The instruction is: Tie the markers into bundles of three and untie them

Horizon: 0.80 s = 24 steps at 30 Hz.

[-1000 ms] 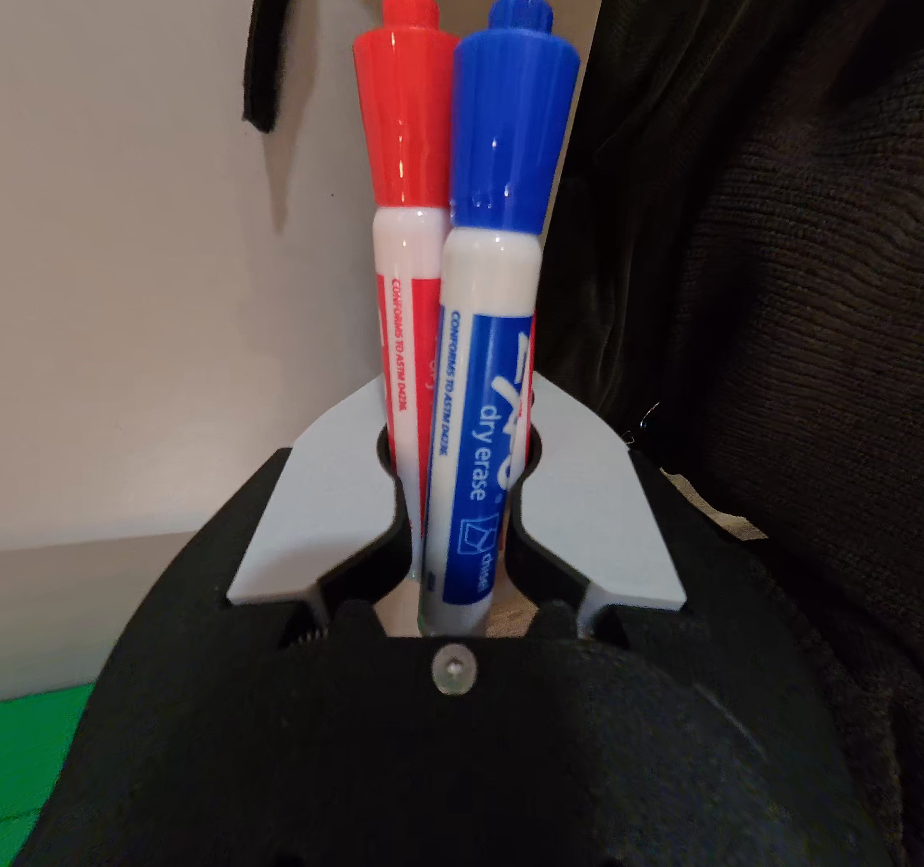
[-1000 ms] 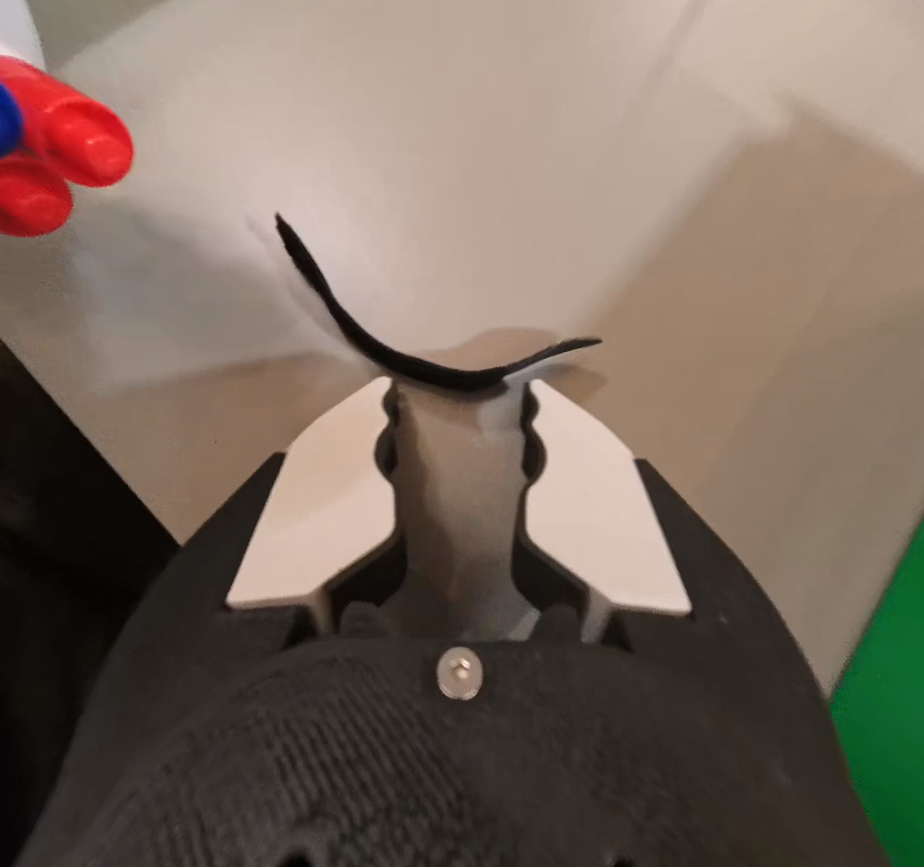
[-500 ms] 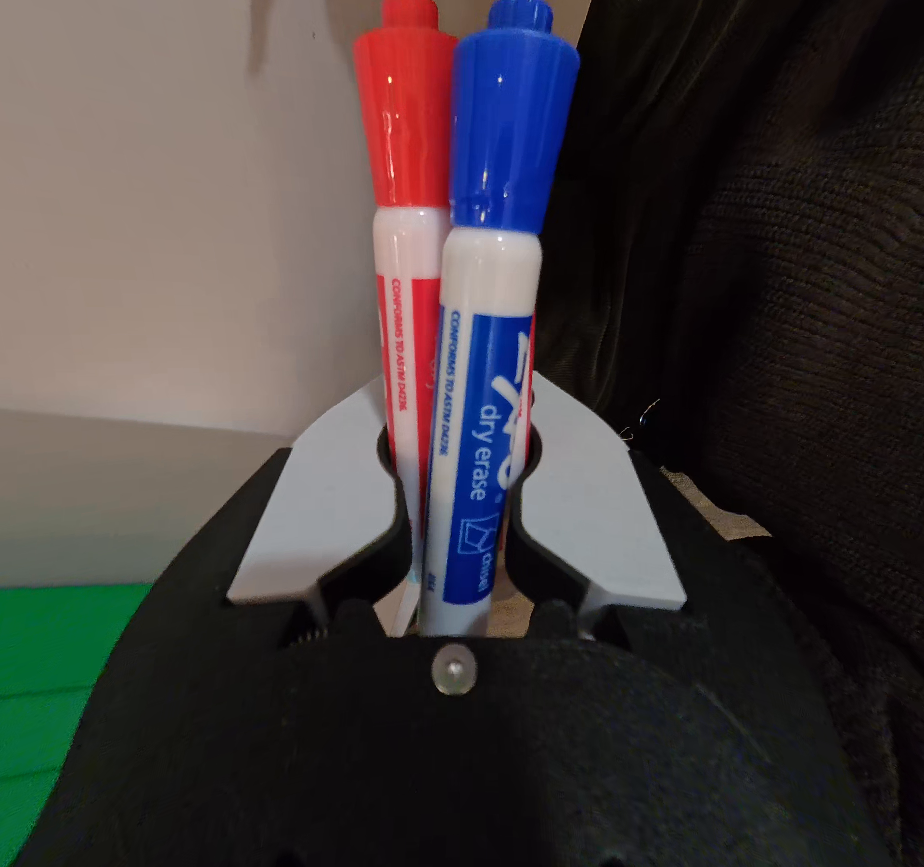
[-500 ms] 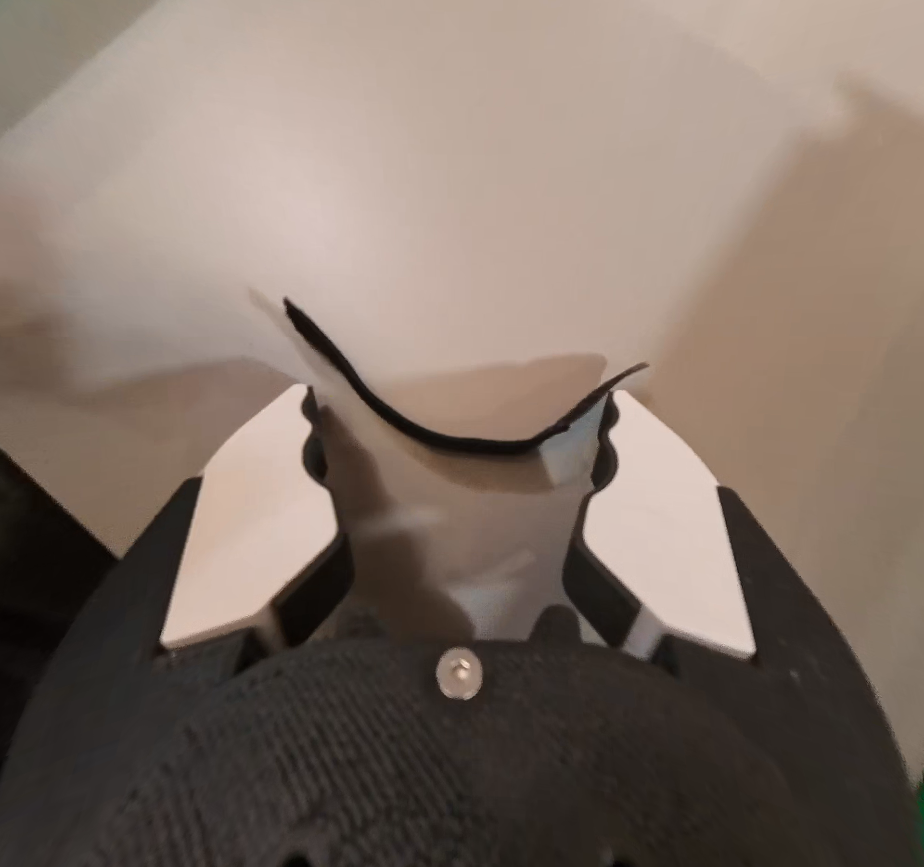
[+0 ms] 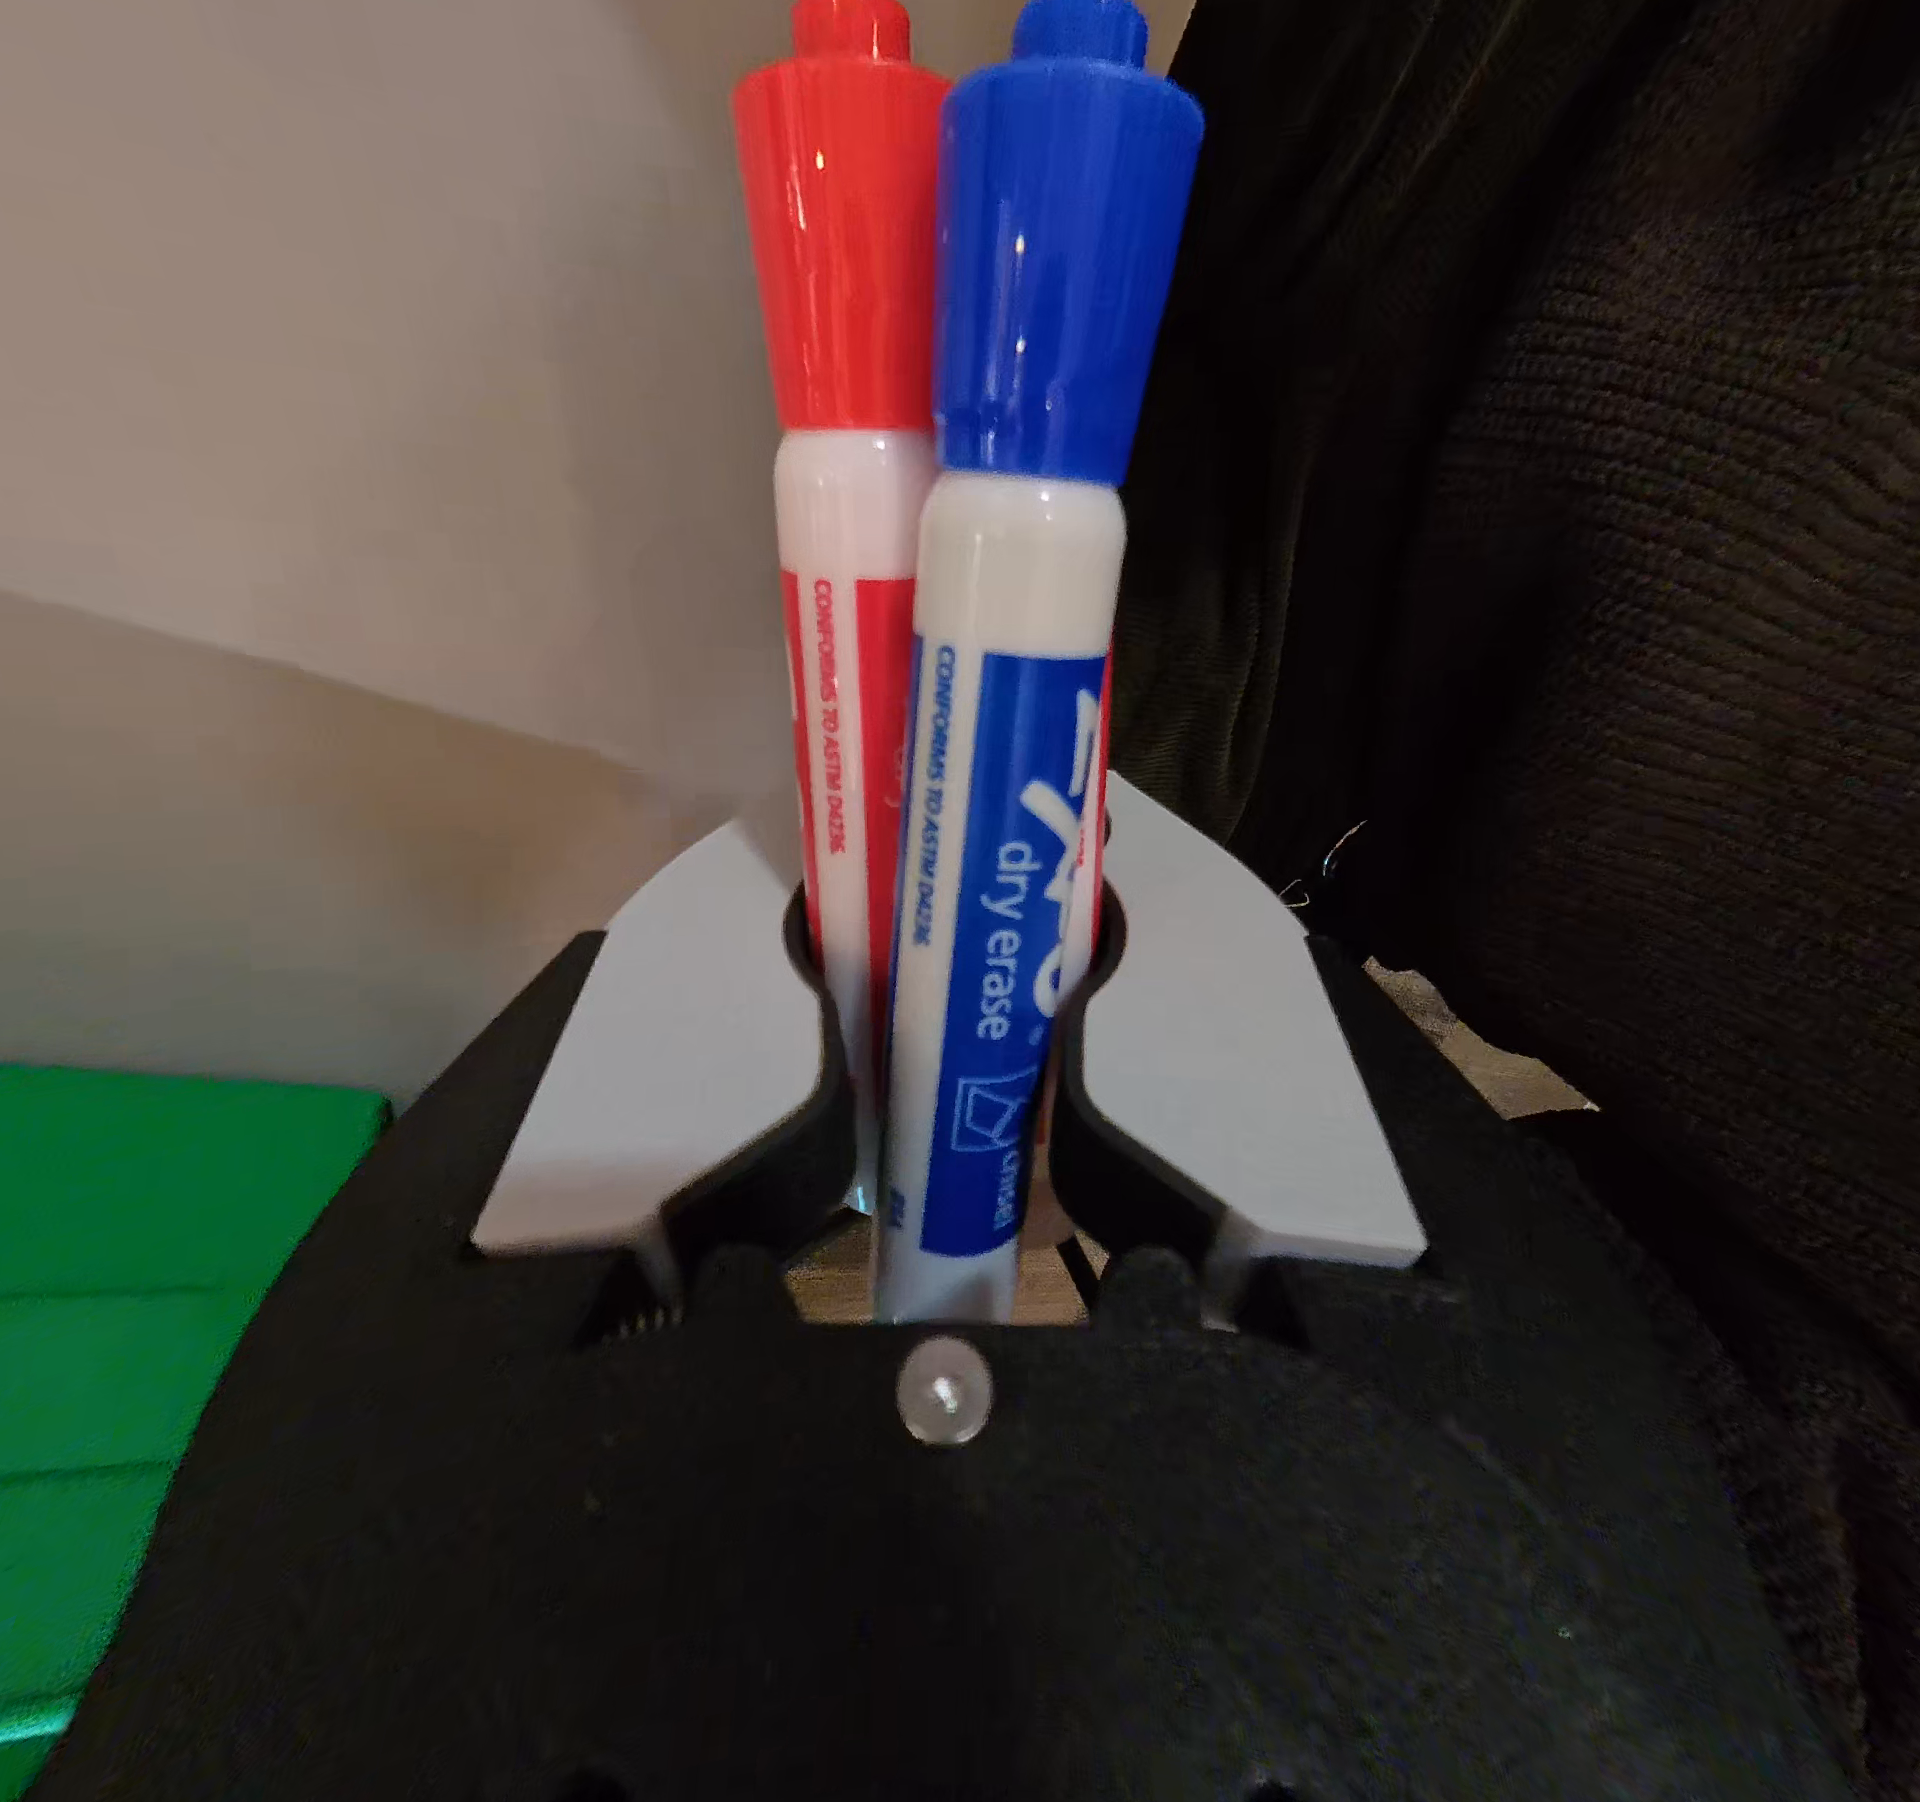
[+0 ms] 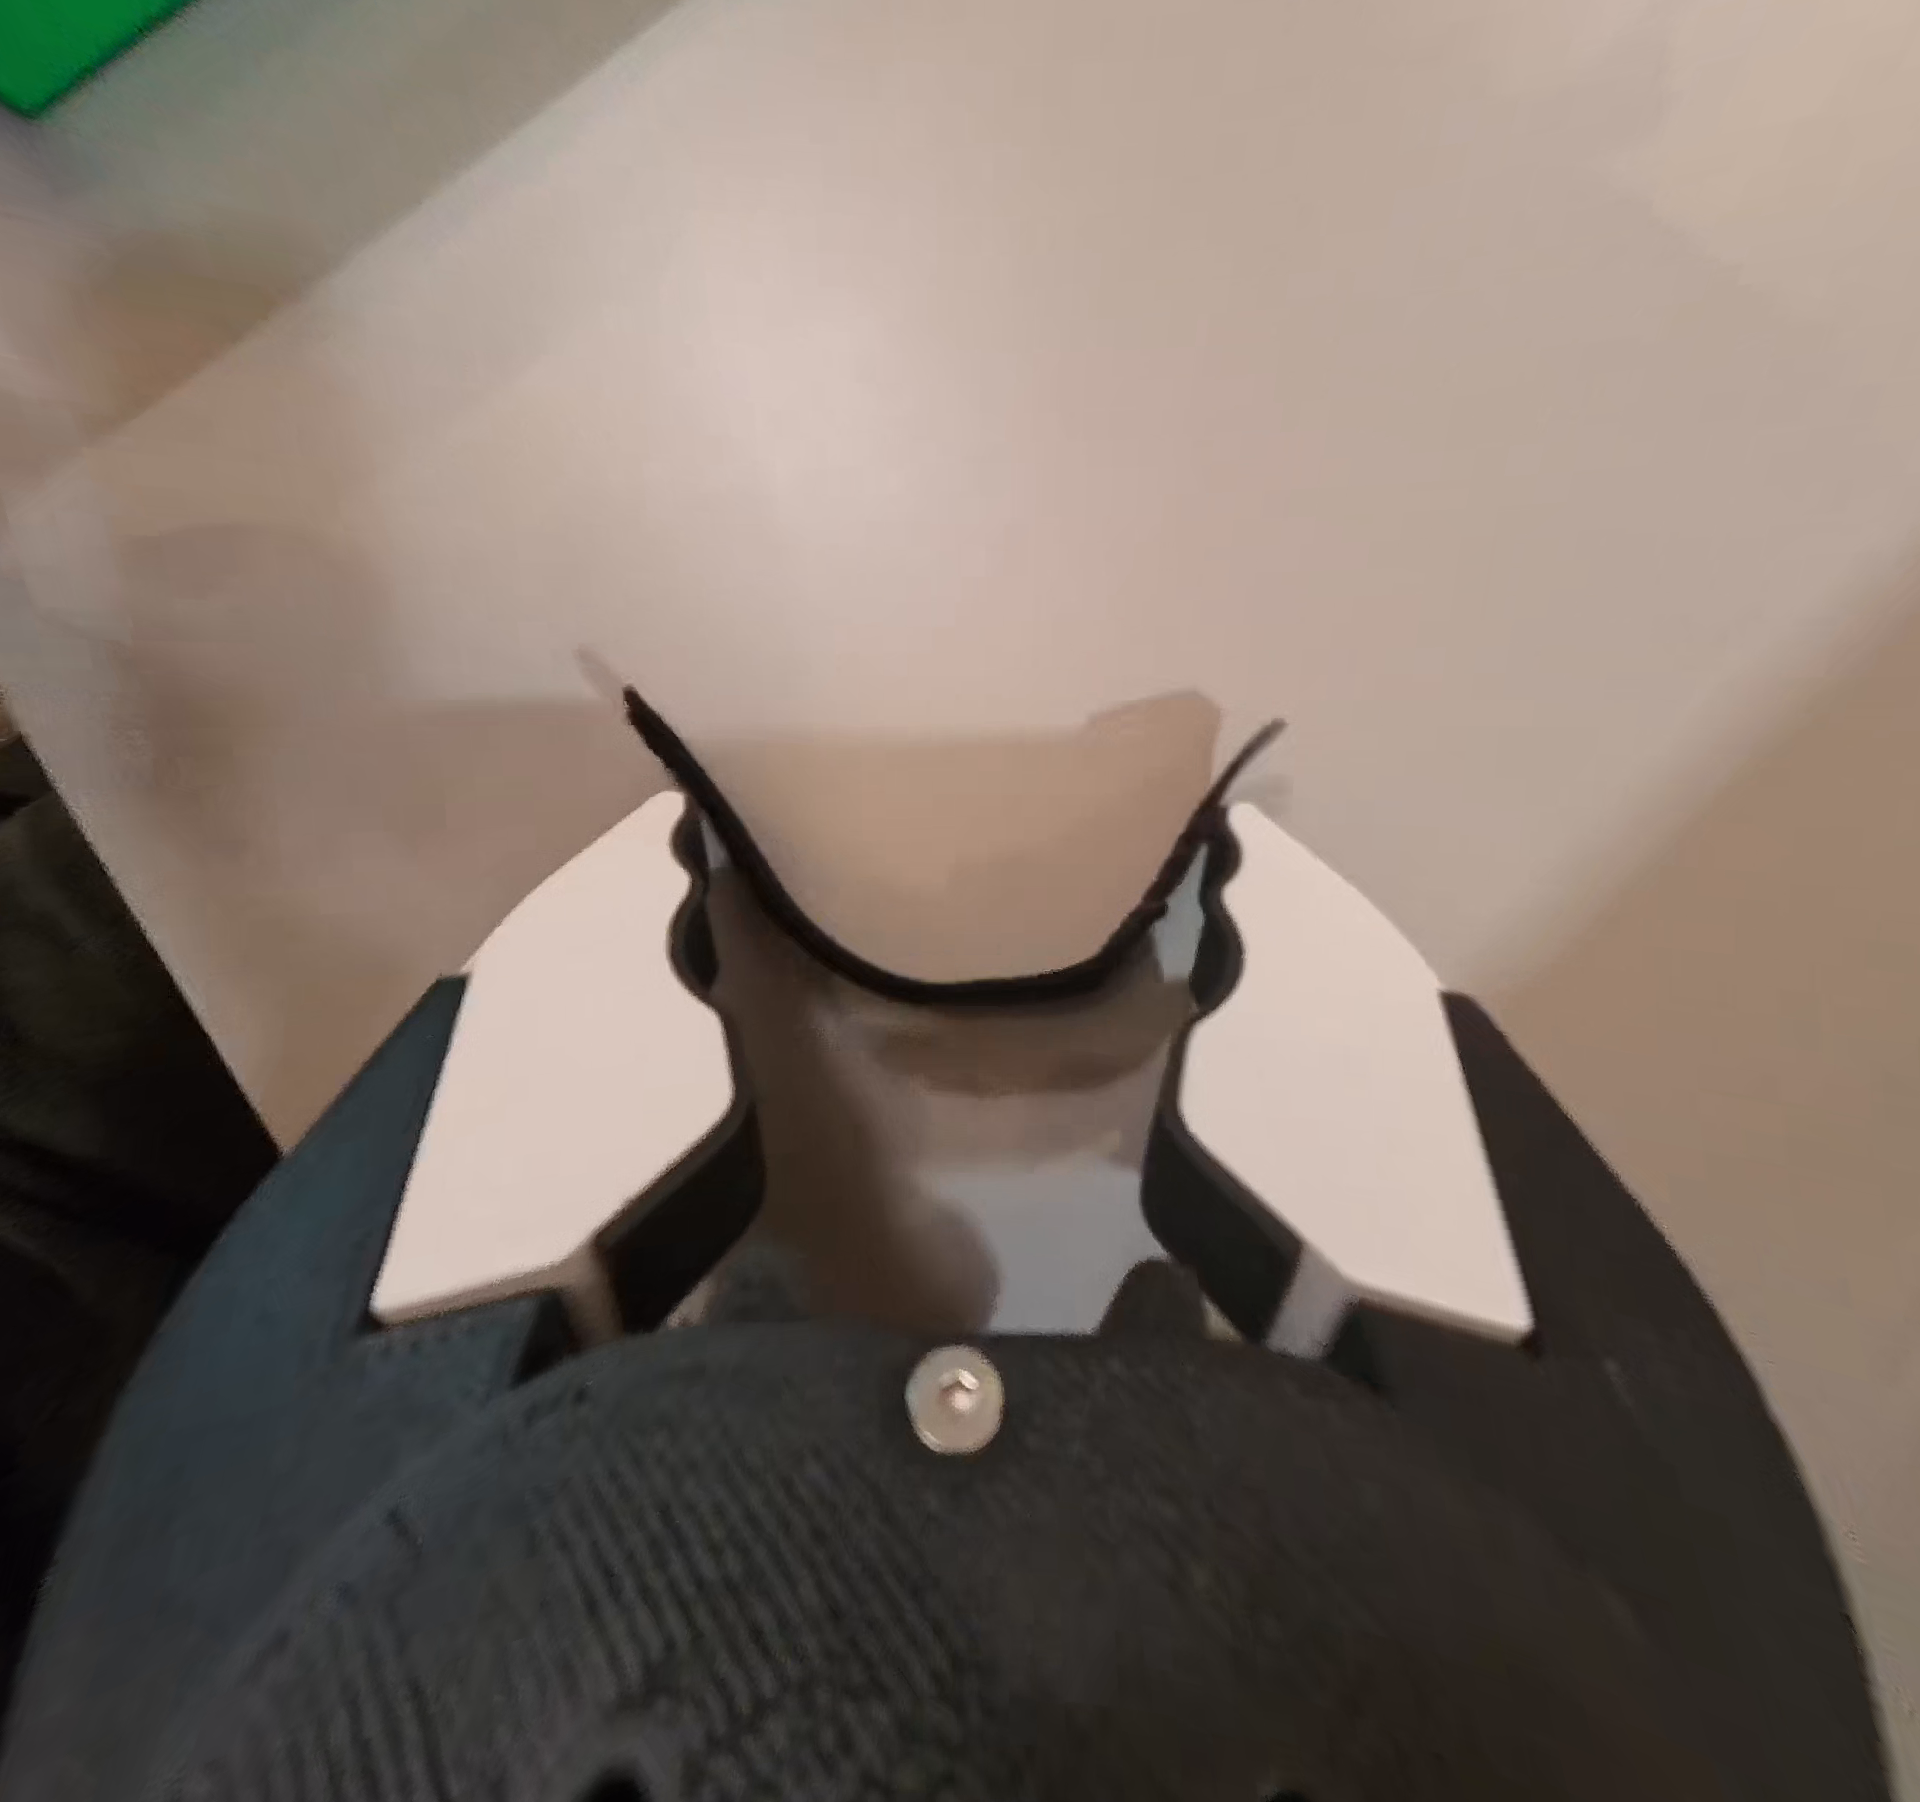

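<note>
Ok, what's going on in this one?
A person works two handheld grippers. The left gripper is shut on a red marker and a blue marker, both capped, side by side. The right gripper is open, with a thin black strip sagging between its fingers above a white sheet.

The left gripper is clamped on two capped markers standing upright at frame centre: a red marker on the left and a blue marker touching it on the right, slightly nearer the camera. The right gripper holds its jaws apart around a thin black strip, which sags in a curve between the fingers at centre frame, backed by white.
</note>
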Available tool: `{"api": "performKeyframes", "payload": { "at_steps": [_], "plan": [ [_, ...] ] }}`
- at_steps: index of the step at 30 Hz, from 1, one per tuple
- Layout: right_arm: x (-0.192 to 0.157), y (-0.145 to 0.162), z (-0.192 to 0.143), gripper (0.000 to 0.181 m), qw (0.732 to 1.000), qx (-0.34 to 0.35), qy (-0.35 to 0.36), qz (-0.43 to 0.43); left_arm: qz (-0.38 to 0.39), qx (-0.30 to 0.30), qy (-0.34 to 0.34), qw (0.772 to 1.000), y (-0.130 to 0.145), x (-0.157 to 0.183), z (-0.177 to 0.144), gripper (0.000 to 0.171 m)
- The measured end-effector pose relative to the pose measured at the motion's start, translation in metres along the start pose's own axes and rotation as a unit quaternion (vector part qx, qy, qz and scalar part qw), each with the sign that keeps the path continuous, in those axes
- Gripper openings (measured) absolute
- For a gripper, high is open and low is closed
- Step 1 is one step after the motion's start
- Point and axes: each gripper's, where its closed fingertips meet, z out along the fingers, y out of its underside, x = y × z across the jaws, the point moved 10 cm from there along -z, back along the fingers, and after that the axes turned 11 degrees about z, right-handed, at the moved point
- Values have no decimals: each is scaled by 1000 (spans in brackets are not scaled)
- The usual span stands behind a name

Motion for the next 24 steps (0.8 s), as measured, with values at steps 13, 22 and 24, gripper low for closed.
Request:
{"api": "performKeyframes", "payload": {
  "at_steps": [13, 22, 24],
  "plan": [
    [-3, 18, -18, 41, 982, -48, -128, -131, 2, 1, 0, 1000, 0, 2, -1, 44],
    [-11, 18, -22, 73, 986, -57, -74, -141, 5, -4, 4, 1000, -3, 0, 1, 44],
    [-11, 14, -28, 77, 988, -40, -71, -132, 5, -4, 5, 1000, -2, 0, 1, 44]
  ]
}}
